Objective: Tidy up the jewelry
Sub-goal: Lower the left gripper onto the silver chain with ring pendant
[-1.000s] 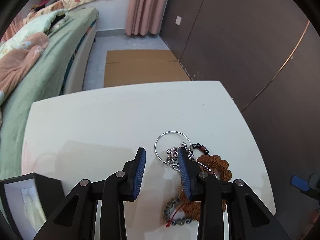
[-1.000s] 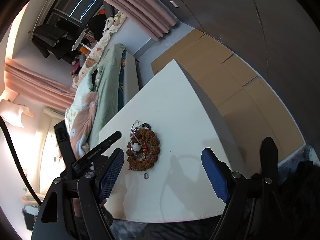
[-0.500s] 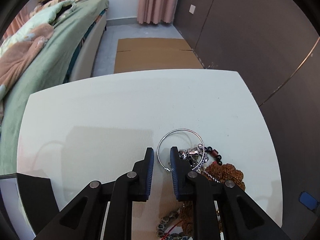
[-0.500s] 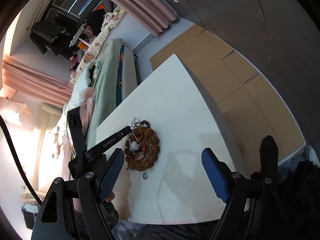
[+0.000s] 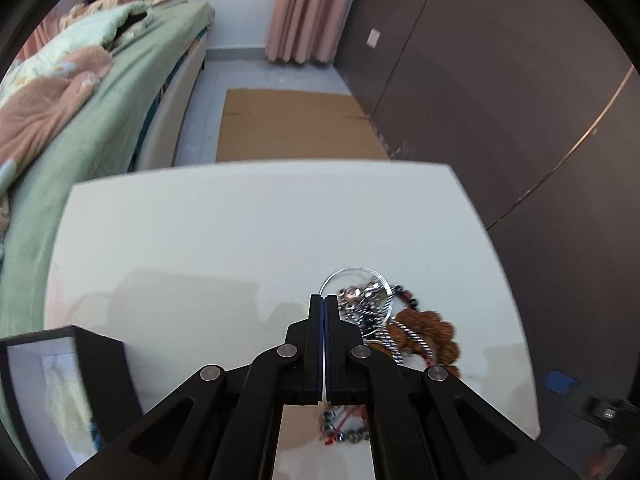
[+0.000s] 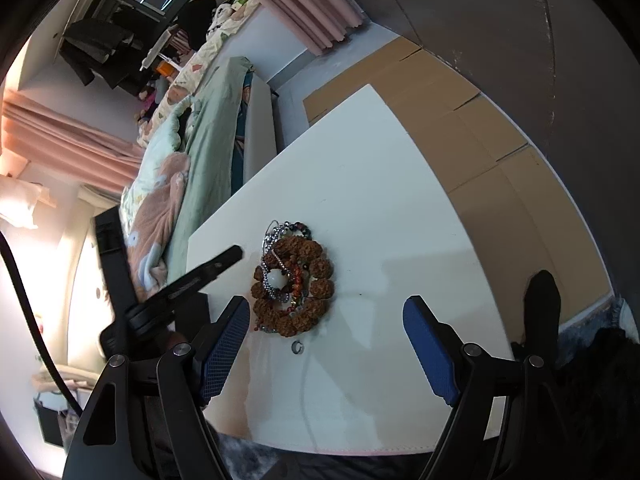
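Pinching its fingers together, the left tool (image 5: 322,300) meets the rim of a thin silver bangle (image 5: 357,295); whether it grips it, I cannot tell. The bangle tops a jewelry pile (image 6: 291,276) near the counter's (image 6: 380,184) right edge. The right tool (image 6: 326,344) hangs wide open, empty.

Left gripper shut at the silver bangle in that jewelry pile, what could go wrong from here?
1. The left gripper is shut at the silver bangle rim; a thin hoop may slip out.
2. Chains and charms lie through the bangle onto the brown bead bracelet, so lifting may drag the tangle along.
3. The small ring lies loose near the table front; dragged pieces might knock it off.
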Demonstrator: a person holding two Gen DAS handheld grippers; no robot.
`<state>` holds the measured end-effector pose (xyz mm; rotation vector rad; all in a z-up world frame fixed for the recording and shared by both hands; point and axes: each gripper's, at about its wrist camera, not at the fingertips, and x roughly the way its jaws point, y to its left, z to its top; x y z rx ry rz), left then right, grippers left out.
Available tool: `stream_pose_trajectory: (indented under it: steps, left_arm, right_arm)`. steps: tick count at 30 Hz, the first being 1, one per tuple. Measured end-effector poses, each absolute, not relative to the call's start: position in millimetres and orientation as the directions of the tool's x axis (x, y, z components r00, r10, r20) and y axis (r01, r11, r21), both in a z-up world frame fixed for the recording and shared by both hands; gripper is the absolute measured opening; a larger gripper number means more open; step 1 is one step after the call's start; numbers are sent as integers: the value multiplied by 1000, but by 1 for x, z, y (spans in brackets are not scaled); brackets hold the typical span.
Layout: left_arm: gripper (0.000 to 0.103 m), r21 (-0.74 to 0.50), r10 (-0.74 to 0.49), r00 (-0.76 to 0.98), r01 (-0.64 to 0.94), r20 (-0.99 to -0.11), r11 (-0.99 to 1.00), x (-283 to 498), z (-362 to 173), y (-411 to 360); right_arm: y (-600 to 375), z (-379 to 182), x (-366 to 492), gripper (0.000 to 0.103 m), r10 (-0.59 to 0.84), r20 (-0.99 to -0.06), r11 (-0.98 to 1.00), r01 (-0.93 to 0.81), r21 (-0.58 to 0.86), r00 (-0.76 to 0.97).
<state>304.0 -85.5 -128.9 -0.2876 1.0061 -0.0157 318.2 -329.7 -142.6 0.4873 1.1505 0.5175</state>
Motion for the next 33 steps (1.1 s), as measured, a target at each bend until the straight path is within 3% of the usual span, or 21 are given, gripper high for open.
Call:
stream_pose_trajectory:
  steps: [10,11,13,14,15,33]
  left_arm:
    - [0,-230,-168,496,-66,-852,971,325,-124,-97]
    - [5,-224,-169,491,-56,-855,973,328,-126,-99]
    - [27,-233,-181,481,-50,-858,971,333,-129,-101]
    - [48,-235,-182,479,-51,-859,971,335,-130,-102]
    - [55,-237,-183,481,-54,-858,970,337,-131,-103]
    - [55,-133,-73,397,-128,-915,983,370,-166,-117]
  right_arm:
    - [-329,-147,319,80,603,-734,791,-109,603,313]
    - [-331,-147,320,80,602,-734,791,-105,603,315]
    - [-334,-147,321,80,600,-734,791,-97,604,319]
    - [-334,-146,321,80,600,-733,790,-93,606,320]
    - [-335,-146,322,80,601,-732,789,-91,608,321]
    - [-345,-141,321,80,619,-710,773,-104,625,334]
